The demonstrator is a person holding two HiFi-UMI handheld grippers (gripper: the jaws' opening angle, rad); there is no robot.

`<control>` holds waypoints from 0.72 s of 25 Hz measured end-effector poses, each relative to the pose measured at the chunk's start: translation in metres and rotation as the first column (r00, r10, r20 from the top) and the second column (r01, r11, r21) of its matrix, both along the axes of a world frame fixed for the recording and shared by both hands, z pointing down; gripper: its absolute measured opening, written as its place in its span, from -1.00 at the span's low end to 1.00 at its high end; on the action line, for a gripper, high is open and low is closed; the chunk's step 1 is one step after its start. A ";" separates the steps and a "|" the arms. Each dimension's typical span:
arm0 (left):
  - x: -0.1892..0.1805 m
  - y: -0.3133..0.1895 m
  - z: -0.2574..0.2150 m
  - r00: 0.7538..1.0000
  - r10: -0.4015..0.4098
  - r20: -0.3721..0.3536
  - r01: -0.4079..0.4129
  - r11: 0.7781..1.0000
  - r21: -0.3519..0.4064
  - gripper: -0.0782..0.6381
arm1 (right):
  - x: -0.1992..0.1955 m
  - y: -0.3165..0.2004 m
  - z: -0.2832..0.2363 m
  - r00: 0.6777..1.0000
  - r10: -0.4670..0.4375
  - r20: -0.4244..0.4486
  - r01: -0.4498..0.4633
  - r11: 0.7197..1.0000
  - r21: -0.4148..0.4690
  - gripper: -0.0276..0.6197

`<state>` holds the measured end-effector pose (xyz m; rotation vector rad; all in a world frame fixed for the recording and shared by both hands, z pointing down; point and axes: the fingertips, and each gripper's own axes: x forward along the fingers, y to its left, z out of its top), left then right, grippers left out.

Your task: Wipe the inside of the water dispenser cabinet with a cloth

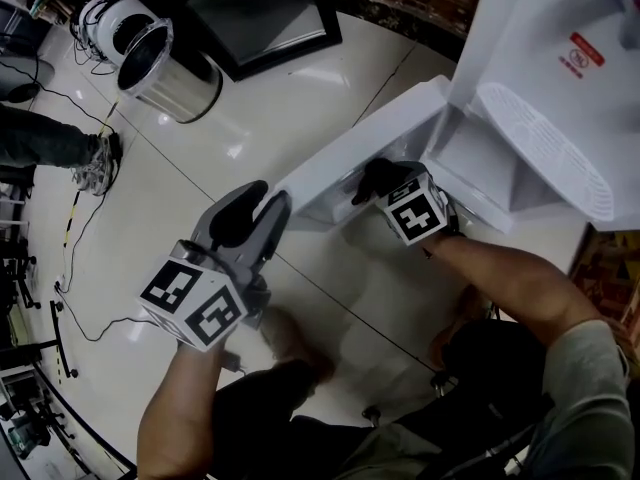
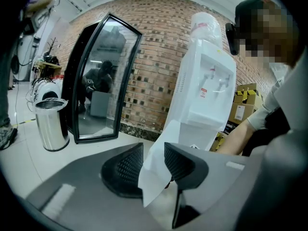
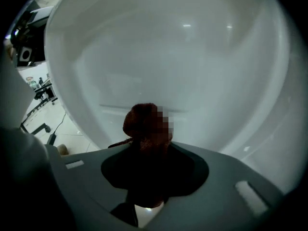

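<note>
The white water dispenser [image 1: 560, 88] stands at the right with its lower cabinet door [image 1: 340, 163] swung open toward me. My left gripper [image 1: 262, 208] is shut on the door's free edge; in the left gripper view the white door panel [image 2: 156, 170] sits pinched between the jaws of the left gripper [image 2: 153, 153]. My right gripper [image 1: 375, 178] is at the cabinet opening [image 1: 480, 158], shut on a bunched brown cloth [image 3: 144, 124]. In the right gripper view the cloth sticks out past the right gripper [image 3: 147, 146] toward the white inner wall [image 3: 183, 66]. Whether the cloth touches the wall I cannot tell.
A steel bin [image 1: 165, 68] and a black-framed glass panel [image 1: 260, 8] stand on the tiled floor at the upper left. Cables [image 1: 80, 218] run along the left, near a bystander's shoe [image 1: 95, 163]. Cardboard boxes [image 2: 243, 105] sit beside the dispenser [image 2: 207, 90] against a brick wall.
</note>
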<state>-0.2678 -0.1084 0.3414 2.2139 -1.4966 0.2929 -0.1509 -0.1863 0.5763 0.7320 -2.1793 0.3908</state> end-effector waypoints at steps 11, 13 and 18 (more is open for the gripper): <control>0.000 0.000 -0.001 1.000 -0.007 0.003 0.007 1.000 -0.001 -0.43 | 0.067 -0.041 -0.003 0.970 0.242 -0.015 -0.242 0.970 -0.007 -0.48; 0.000 0.001 -0.001 1.000 -0.008 0.006 0.008 1.000 -0.002 -0.43 | 0.078 -0.042 -0.006 0.966 0.258 -0.019 -0.258 0.966 -0.002 -0.47; 0.001 0.001 -0.001 1.000 -0.008 0.010 0.008 1.000 -0.006 -0.43 | 0.094 -0.044 -0.010 0.953 0.302 -0.030 -0.302 0.953 0.004 -0.47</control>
